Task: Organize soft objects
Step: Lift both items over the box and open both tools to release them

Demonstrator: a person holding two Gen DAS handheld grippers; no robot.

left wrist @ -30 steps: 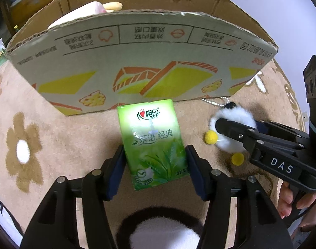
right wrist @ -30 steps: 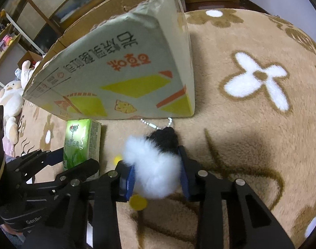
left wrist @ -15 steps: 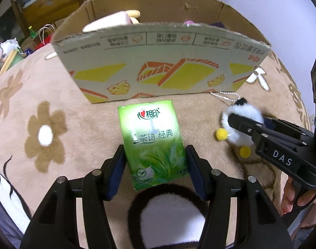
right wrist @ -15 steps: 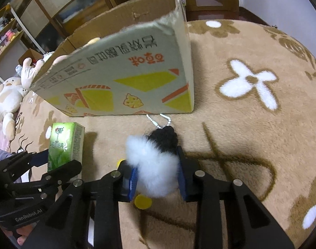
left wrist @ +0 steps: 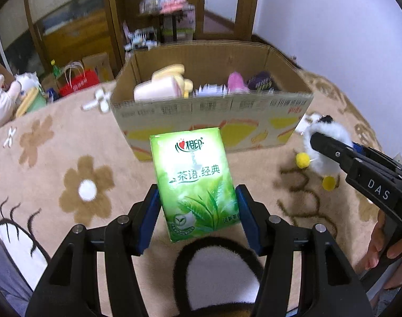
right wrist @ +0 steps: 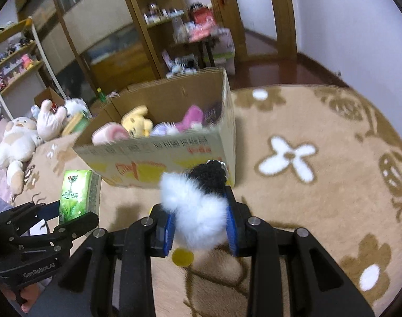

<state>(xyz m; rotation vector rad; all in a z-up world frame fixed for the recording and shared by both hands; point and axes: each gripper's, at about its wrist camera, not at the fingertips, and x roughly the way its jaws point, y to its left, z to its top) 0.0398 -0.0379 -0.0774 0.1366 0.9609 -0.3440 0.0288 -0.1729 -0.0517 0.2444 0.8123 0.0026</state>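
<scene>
— Where do we stand with the tidying?

— Partway, we'd judge. The cardboard box (left wrist: 211, 113) on the flowered rug (left wrist: 69, 158) already has soft things in it: a pink-and-cream plush (left wrist: 158, 89), a yellow plush toy (right wrist: 137, 124), something pink (right wrist: 191, 117) and a dark patterned item at the right end (too blurred for us to name).

— And what are we carrying?

— Two things. Our left gripper (left wrist: 198, 219) is clenched on a green tissue pack (left wrist: 194, 182), one pad on each side of its lower half, the pack upright and lifted clear of the rug. Our right gripper (right wrist: 199, 227) is clamped around a white fluffy keychain toy (right wrist: 198, 211) with a black top and small yellow pom-poms; it too hangs above the rug, its bead chain near the box's front corner.

— Are either of them over the box yet?

— Not yet. Both sit in front of the box's near wall, the tissue pack roughly at its middle and the fluffy toy towards its right end. We'd say what's left is to carry each over the rim and let go.

— Anything after that?

— Possibly. In the right wrist view some plush animals (right wrist: 18, 142) lie off to the left beyond the rug (whether they belong to this job, we cannot tell).
</scene>
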